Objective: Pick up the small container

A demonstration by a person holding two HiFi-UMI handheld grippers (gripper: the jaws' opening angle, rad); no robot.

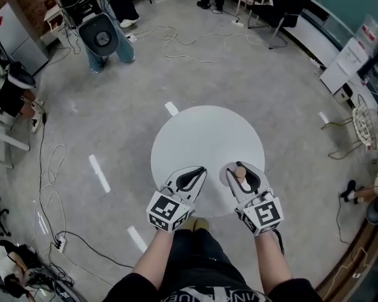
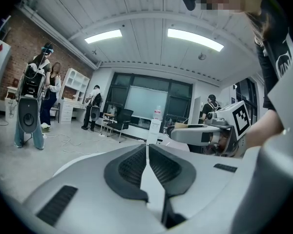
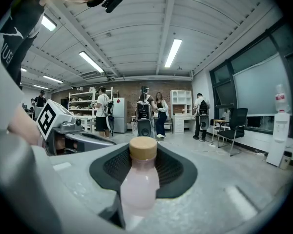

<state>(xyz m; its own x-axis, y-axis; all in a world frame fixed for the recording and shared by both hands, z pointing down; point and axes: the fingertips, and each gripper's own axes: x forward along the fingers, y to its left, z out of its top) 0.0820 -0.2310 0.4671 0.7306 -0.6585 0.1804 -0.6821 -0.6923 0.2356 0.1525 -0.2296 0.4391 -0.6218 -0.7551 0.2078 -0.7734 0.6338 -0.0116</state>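
Observation:
The small container [image 3: 138,182] is a pale pink bottle with a tan round cap [image 1: 240,172]. My right gripper [image 1: 241,168] is shut on it, the dark pads clasping its body on both sides, cap pointing away from me. In the head view it hangs over the near right part of the round white table [image 1: 205,137]. My left gripper [image 1: 195,175] is beside it over the table's near edge, jaws shut with nothing between them. In the left gripper view the pads [image 2: 132,167] meet at the tip, and the right gripper [image 2: 205,133] shows at the right.
Grey floor surrounds the table, with white tape marks [image 1: 99,172] and loose cables [image 1: 189,43]. A person with a backpack rig [image 1: 102,36] stands far left; more people and chairs [image 3: 234,126] are at the room's far end. A wire chair [image 1: 359,128] is at right.

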